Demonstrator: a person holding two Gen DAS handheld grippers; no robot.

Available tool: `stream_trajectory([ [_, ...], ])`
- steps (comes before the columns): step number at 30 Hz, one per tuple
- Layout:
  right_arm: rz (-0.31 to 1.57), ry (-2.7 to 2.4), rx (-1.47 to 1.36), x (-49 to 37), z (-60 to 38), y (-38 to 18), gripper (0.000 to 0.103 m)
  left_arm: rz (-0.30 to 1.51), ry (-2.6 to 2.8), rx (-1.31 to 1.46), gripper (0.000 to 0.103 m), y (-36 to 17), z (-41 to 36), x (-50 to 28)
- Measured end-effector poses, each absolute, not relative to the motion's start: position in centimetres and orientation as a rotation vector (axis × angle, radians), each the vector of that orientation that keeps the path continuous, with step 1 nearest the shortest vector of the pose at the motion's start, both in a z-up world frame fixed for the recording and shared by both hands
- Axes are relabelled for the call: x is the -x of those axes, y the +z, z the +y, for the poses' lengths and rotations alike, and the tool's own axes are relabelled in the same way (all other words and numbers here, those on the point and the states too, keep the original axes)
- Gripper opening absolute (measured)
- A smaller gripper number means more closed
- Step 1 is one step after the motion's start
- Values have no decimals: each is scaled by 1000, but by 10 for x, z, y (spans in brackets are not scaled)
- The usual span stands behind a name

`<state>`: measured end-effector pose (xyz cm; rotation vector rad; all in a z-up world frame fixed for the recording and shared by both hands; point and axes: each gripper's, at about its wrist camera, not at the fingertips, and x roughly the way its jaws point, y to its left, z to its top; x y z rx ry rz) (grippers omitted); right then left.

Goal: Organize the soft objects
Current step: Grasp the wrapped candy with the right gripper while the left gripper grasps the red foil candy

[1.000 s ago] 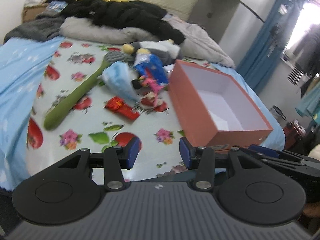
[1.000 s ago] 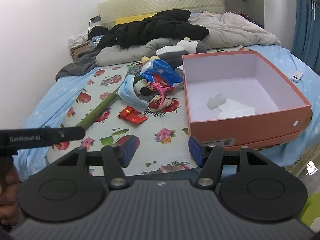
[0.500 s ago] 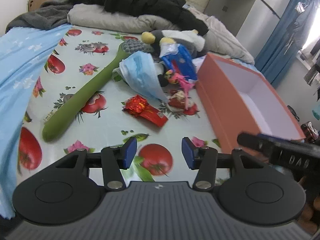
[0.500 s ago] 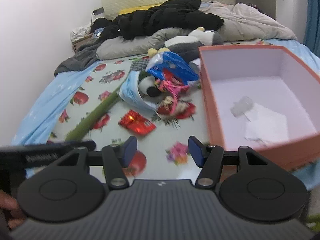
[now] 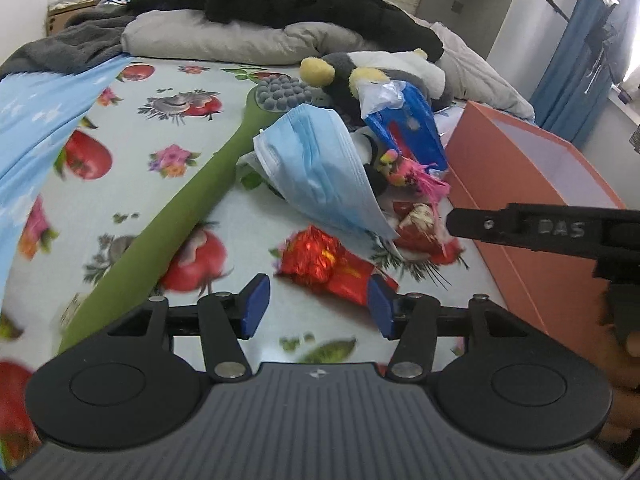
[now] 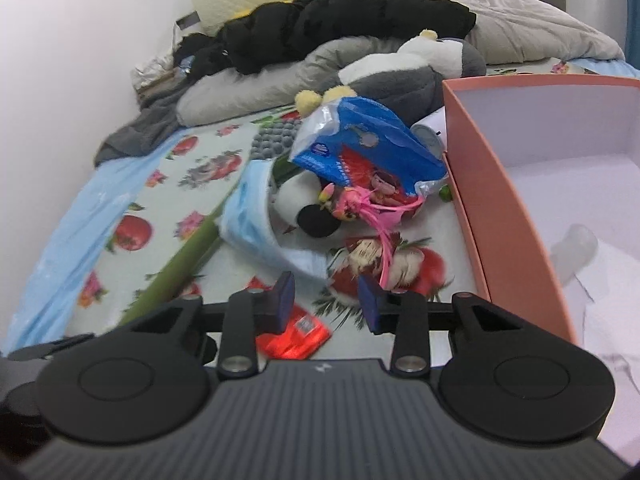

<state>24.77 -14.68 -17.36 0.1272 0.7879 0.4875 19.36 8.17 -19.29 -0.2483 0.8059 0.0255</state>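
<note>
Nearest the left wrist camera, the left hand-held gripper (image 5: 316,306) hangs over the fruit-printed bedsheet (image 5: 132,160) with its blue pads apart and nothing pressed between them; its jaws have just been opening, and the red foil wrapper (image 5: 324,264) lies on the sheet just past the tips, at 12 o'clock. In the right wrist view, the right hand-held gripper (image 6: 326,300) also has a gap between its pads and grips nothing; its jaws have just been closing, with the same wrapper showing below them at 6 o'clock. Just beyond, at 11 o'clock, lies the light blue face mask (image 6: 256,224), draped over the long green massage stick (image 6: 188,256) that runs off toward 8 o'clock. Behind the mask sits a small black-and-white plush (image 6: 304,208) with a pink feathered toy (image 6: 360,204) resting against it, and a blue plastic packet (image 6: 360,148) on top. At 3 o'clock stands the open orange box (image 6: 504,208), white inside, holding crumpled paper. Farther back lies a grey-and-white plush penguin (image 6: 400,72), then a grey pillow (image 6: 248,88) and a black jacket (image 6: 344,12) by the headboard.
</note>
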Motion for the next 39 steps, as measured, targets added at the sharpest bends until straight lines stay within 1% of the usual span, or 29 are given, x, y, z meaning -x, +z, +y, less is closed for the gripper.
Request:
stream_trajectory([
  [7,812,433,-96,-282,-129,-205,39,823,-8,215,62,-214,84,-230],
  [12,826,404,-88,-295,-126,-217,39,849,-30,194,62,-229,83,-248],
  [19,899,407,-91,-309,-122,-236,39,865,-43,164,61,-241,81,-260],
  [20,902,407,-97,-310,-122,-237,31,864,-40,163,58,-241,81,-261],
  [21,901,409,-99,-310,-123,-238,25,865,-36,167,55,-241,81,-261],
  [22,896,411,-98,-310,-122,-238,23,867,-39,172,50,-241,82,-261],
  [24,879,422,-95,-308,-123,-235,18,868,-37,177,48,-240,82,-260],
  [26,864,437,-90,-305,-124,-231,15,872,-31,186,45,-238,83,-258],
  [30,841,456,-71,-297,-126,-221,12,868,-12,221,44,-232,86,-247],
  [39,830,499,-67,-265,-143,-205,11,848,29,276,44,-213,81,-202],
])
